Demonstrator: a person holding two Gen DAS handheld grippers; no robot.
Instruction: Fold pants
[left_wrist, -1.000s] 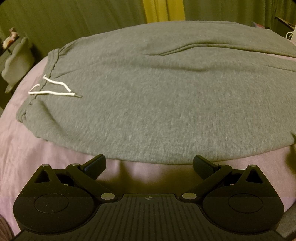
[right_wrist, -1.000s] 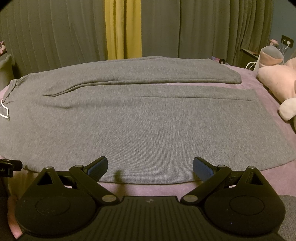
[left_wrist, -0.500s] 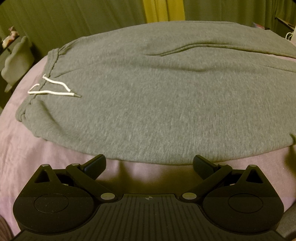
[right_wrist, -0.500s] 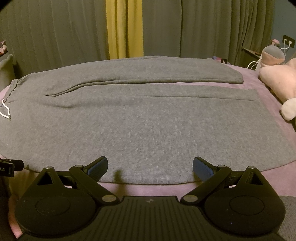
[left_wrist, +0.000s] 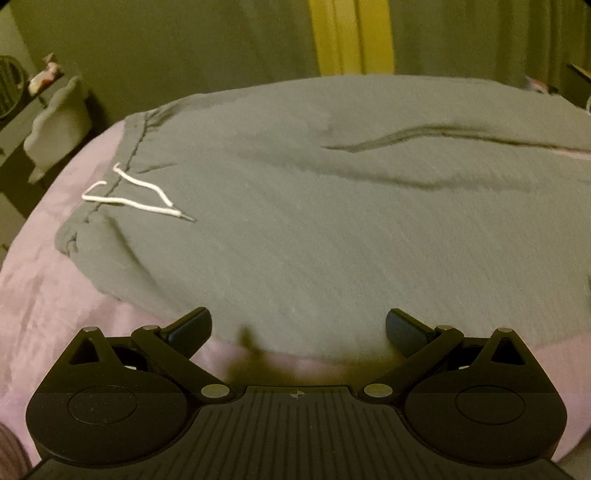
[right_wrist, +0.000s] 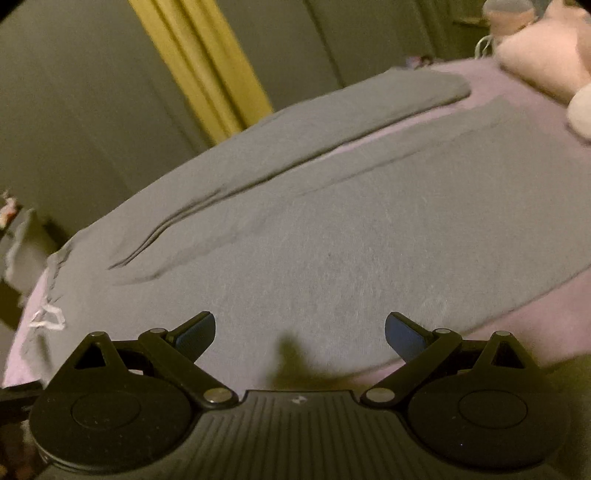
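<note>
Grey sweatpants (left_wrist: 314, 221) lie spread flat on a pink bed cover (left_wrist: 48, 295), waistband to the left with a white drawstring (left_wrist: 136, 195). Both legs run off to the right, the far leg (right_wrist: 369, 107) parted from the near one by a strip of cover. My left gripper (left_wrist: 298, 328) is open over the near hem edge below the waist, nothing between its fingers. In the right wrist view the pants (right_wrist: 332, 240) appear tilted, and my right gripper (right_wrist: 300, 332) is open just above the near leg's edge, holding nothing. The drawstring (right_wrist: 46, 317) shows at far left.
Dark curtains with a yellow strip (left_wrist: 351, 37) hang behind the bed. A pale cushion or chair (left_wrist: 59, 122) stands off the left side. Pink plush toys (right_wrist: 546, 62) lie at the bed's right end. The bed cover's near edge (right_wrist: 535, 325) borders the pants.
Both grippers have moved forward and lower, so their fingertips now overlap the pants' near edge. The right wrist view has rolled, tilting the scene. Both stay open.
</note>
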